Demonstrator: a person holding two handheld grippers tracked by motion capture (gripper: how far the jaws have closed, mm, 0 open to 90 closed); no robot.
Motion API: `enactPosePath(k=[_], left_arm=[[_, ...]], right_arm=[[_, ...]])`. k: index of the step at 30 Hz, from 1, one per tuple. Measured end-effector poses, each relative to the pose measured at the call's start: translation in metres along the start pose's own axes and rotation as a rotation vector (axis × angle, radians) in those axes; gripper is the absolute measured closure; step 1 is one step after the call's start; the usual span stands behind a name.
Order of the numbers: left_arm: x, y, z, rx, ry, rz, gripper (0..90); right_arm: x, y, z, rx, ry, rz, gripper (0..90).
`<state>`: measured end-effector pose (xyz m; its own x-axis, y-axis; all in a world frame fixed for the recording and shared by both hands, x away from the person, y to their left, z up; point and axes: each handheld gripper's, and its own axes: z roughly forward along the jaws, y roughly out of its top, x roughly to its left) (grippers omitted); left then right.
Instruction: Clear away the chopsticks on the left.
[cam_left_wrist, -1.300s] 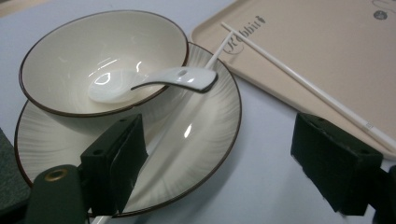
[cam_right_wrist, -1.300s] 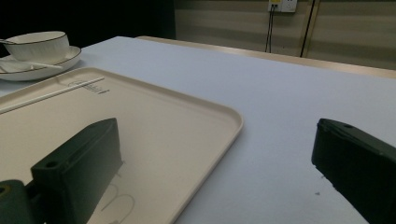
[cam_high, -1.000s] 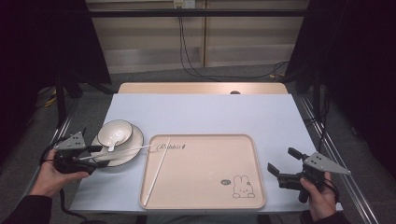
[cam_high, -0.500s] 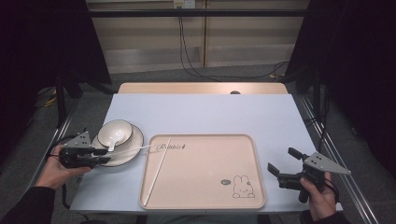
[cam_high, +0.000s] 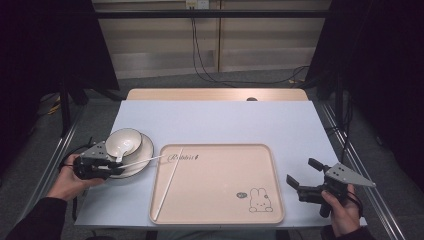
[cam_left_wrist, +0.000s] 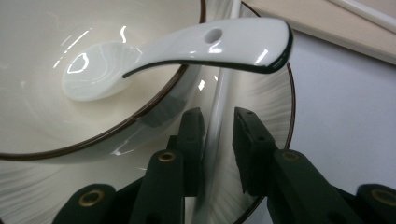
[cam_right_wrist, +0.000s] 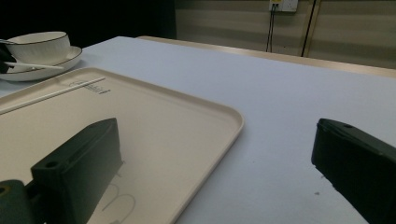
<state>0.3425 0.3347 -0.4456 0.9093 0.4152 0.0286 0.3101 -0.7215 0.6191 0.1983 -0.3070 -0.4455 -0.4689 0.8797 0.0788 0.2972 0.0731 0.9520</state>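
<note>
Left tongs (cam_high: 111, 166) at the surface's (cam_high: 215, 120) left edge, low over the plate (cam_high: 141, 159). Jaws have just been closing, and in the left gripper view the white chopstick (cam_left_wrist: 215, 126) runs up between the pads; a thin gap shows on the right pad, so not clamped yet, chopstick just straddled. That chopstick lies with its near end on the plate rim and its far end reaching toward the tray's (cam_high: 270, 180) near-left corner region, propped that way so the jaws can get around it without scraping the surface. Second chopstick (cam_high: 169, 184) lies diagonally inside the tray along its left side, apart from the first. Bowl (cam_high: 116, 140) sits on the plate, ceramic soup spoon (cam_left_wrist: 187, 49) resting in it, handle hanging over the bowl rim just above the tongs, so the grip has to stay low to miss it. Right tongs (cam_high: 301, 177) released, jaws wide, nothing between them, parked off the tray's right edge near the surface's near-right corner, likely waiting. Judgement: pinch about to complete.
</note>
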Motion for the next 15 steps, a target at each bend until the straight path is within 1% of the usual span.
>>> enactPosePath(k=[1,2,3,5,6,7,8,9,10,13,14,15], left_arm=[[-0.0002,0.0008,0.0011,0.006,0.003,0.006,73.5],[-0.0009,0.0019,0.0019,0.003,-0.002,-0.005,73.8],[-0.0007,0.0025,0.0030,-0.001,0.002,0.004,74.0],[-0.0003,0.0049,0.0037,0.003,-0.006,0.005,74.7],[-0.0008,0.0058,0.0049,-0.004,-0.007,-0.005,74.9],[-0.0003,0.0069,0.0048,0.003,-0.012,-0.005,75.6],[-0.0006,0.0075,0.0061,0.000,-0.004,-0.008,76.6],[-0.0002,0.0082,0.0065,0.005,-0.010,-0.011,77.4],[0.0002,0.0088,0.0068,0.014,-0.006,-0.016,78.7],[0.0001,0.0094,0.0079,0.010,-0.021,-0.030,83.3],[-0.0001,0.0096,0.0079,0.010,-0.021,-0.036,83.8],[-0.0004,0.0096,0.0078,0.010,-0.024,-0.035,84.1]], right_arm=[[0.0000,0.0000,0.0000,0.000,0.000,0.000,1.3],[-0.0002,0.0000,-0.0003,0.001,0.001,-0.002,1.3],[-0.0001,0.0001,-0.0004,0.001,0.001,-0.002,1.3],[-0.0002,0.0000,-0.0003,0.001,0.001,-0.003,1.3],[0.0000,0.0000,0.0000,0.000,0.000,0.000,1.3],[0.0000,0.0000,0.0001,0.000,0.000,0.000,1.3],[0.0000,0.0000,0.0001,0.001,0.001,-0.001,1.3],[-0.0001,0.0000,0.0000,0.002,0.001,-0.002,1.3],[0.0000,0.0000,0.0001,0.000,0.001,-0.002,1.3],[0.0000,0.0000,0.0000,0.000,0.001,-0.002,1.3],[-0.0001,0.0000,-0.0002,0.001,-0.001,-0.003,1.3],[0.0000,-0.0001,0.0000,0.001,0.001,-0.001,1.3]])
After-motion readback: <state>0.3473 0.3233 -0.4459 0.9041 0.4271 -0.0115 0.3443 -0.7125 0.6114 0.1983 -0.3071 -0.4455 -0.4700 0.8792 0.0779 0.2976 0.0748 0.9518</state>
